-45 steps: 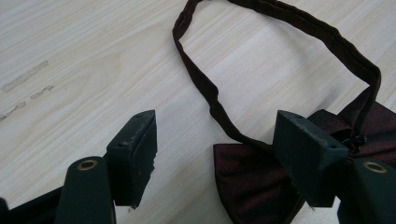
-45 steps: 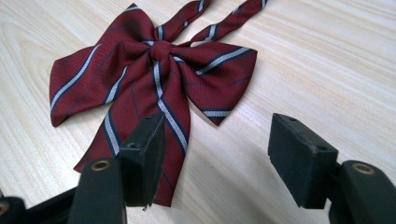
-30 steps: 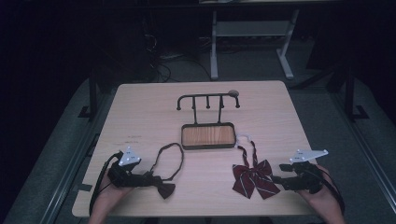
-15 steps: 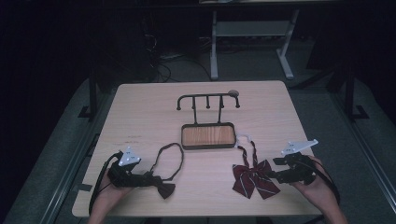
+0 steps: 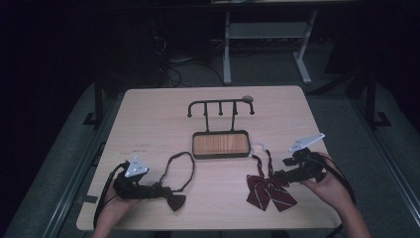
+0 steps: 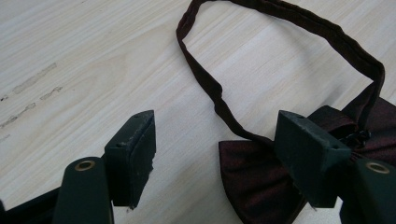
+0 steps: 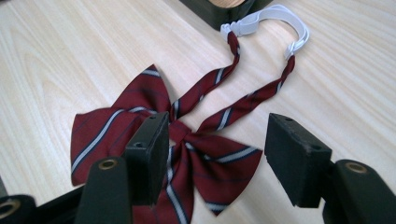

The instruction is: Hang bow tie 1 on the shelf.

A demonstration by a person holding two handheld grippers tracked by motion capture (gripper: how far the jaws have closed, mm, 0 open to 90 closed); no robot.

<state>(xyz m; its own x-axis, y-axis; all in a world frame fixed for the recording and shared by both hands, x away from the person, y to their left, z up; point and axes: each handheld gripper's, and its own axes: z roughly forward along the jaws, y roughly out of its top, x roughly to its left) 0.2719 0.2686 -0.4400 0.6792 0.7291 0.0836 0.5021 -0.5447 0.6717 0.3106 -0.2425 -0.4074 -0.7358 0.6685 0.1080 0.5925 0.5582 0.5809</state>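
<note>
Striped bow tie (image 7: 168, 135) lies flat, strap seemingly pointing toward tray (image 5: 221, 144).

dark bow tie (image 6: 261, 182) half off-frame

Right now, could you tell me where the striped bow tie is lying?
In the high view, the striped bow tie lies flat at the table's front right, just before the open right gripper, its strap reaching toward the wooden tray.

no readable text, no labels, no brand marks, no numbers, no signs anywhere
</note>
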